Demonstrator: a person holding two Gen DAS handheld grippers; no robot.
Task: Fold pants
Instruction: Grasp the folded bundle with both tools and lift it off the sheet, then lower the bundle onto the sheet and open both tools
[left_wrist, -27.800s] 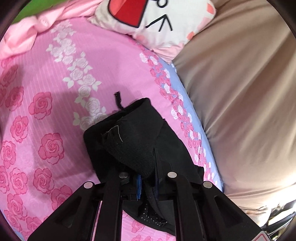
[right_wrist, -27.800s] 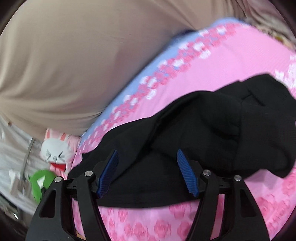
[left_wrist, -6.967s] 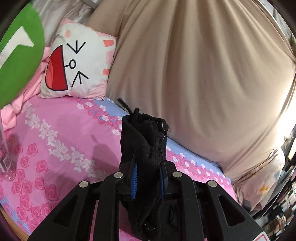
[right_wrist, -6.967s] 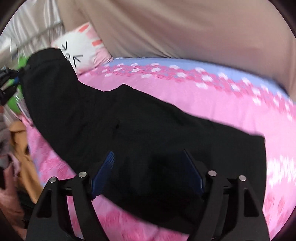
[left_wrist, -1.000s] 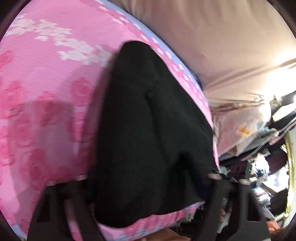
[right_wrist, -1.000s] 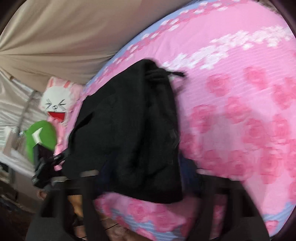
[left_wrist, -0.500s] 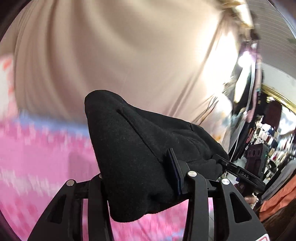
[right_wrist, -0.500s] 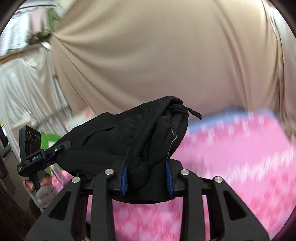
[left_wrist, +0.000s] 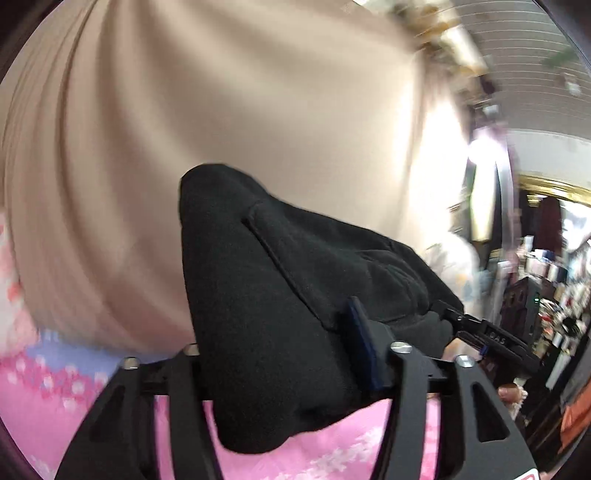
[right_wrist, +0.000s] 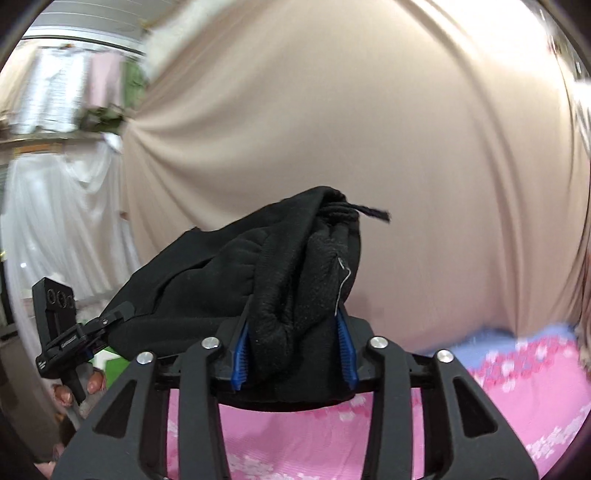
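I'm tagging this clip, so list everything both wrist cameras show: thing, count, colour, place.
pants: one, black, bundled, lifted above the bed between both tongs
bed sheet: one, pink floral with blue border, below
curtain: one, beige, behind
white drape: one, far left of right view
cluttered shelves: blurred, far right of left view
left tongs: black, opening, pants between
right tongs: blue pads, opening, pants between

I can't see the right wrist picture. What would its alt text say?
A bundle of black pants sits between the blue pads of the right gripper, whose jaws are opening, above a pink floral bedsheet. Behind hangs a beige curtain; the left gripper holds the pants' far end.
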